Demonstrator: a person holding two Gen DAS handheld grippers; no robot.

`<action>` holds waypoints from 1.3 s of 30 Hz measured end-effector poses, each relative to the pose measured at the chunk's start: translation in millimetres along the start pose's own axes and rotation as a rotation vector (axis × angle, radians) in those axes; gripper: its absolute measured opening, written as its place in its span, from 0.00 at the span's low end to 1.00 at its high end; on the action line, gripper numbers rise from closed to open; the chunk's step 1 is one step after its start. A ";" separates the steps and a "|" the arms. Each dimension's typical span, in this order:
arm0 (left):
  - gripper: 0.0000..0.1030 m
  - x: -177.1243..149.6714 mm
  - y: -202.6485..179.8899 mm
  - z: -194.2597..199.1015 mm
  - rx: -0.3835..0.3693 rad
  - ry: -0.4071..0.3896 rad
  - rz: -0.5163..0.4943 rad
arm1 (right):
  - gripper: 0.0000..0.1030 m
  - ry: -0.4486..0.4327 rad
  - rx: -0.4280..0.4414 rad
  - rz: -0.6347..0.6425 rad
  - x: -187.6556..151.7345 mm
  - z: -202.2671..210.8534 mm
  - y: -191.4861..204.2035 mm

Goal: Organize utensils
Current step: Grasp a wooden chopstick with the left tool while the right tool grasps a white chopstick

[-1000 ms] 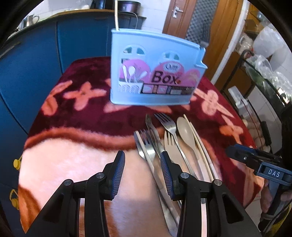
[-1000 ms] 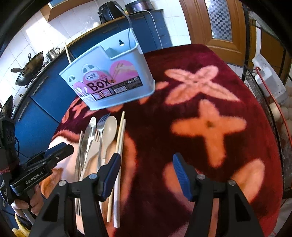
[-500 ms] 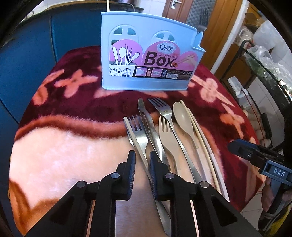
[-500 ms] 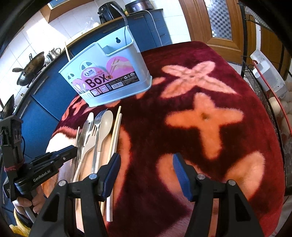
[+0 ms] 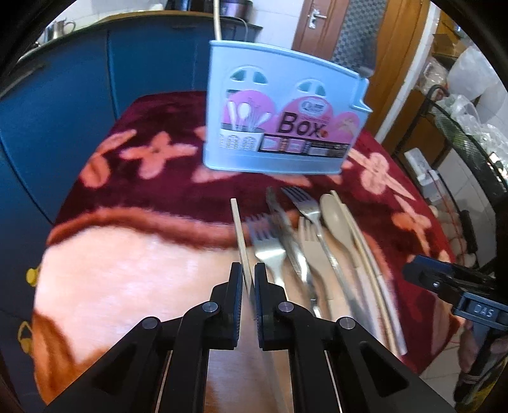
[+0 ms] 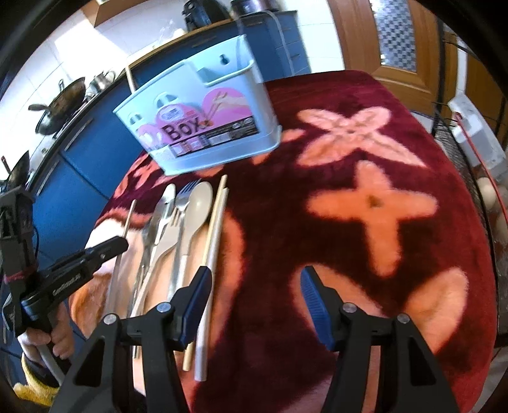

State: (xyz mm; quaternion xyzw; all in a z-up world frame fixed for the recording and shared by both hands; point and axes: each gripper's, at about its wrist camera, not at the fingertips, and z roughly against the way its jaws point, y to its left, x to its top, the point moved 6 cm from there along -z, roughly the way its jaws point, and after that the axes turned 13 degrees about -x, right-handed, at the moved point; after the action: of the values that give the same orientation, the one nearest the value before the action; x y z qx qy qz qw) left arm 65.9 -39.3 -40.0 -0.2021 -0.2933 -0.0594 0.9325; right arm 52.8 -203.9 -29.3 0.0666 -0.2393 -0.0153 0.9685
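Observation:
My left gripper (image 5: 248, 279) is shut on a thin wooden chopstick (image 5: 238, 232) and holds it above the cloth; the chopstick also shows in the right wrist view (image 6: 128, 219). A light blue utensil box (image 5: 279, 124) labelled "Box" stands behind, with one chopstick upright in it (image 5: 217, 19). On the cloth lie metal forks (image 5: 265, 244), a knife (image 5: 285, 235), a beige fork (image 5: 312, 251), a beige spoon (image 5: 333, 219) and pale chopsticks (image 5: 365, 251). My right gripper (image 6: 254, 301) is open and empty, just right of the pale chopsticks (image 6: 212, 241).
The round table wears a dark red and pink plush cloth (image 6: 365, 197). Blue cabinets (image 5: 63, 95) stand behind and to the left. A black wire rack (image 5: 470, 136) stands at the right edge. A wooden door (image 6: 397, 35) is behind.
My left gripper has closed on a chopstick from the left of the row and lifted it off the cloth. The right gripper has barely moved.

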 end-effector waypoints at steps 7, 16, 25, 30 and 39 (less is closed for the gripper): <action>0.07 -0.5 15.1 -3.1 0.024 0.022 0.001 | 0.34 0.048 0.014 0.093 2.5 -6.3 23.4; 0.07 -0.2 21.1 -8.5 -0.010 0.030 0.009 | 0.22 0.107 -0.059 0.186 5.8 -20.7 41.3; 0.07 -1.1 21.8 -9.2 -0.031 0.045 -0.003 | 0.18 0.150 -0.108 0.229 9.3 -23.9 48.0; 0.07 0.8 20.6 -11.1 -0.030 0.087 -0.031 | 0.18 0.192 -0.156 0.287 17.6 -30.1 54.7; 0.10 5.6 24.0 -19.5 -0.064 0.201 -0.030 | 0.19 0.309 -0.159 0.325 26.3 -51.6 55.6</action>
State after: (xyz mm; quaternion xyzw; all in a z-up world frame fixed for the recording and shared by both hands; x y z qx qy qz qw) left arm 86.2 -25.4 -59.6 -0.2205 -0.1993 -0.1027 0.9493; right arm 99.9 -144.1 -54.8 -0.0479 -0.0940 0.1324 0.9856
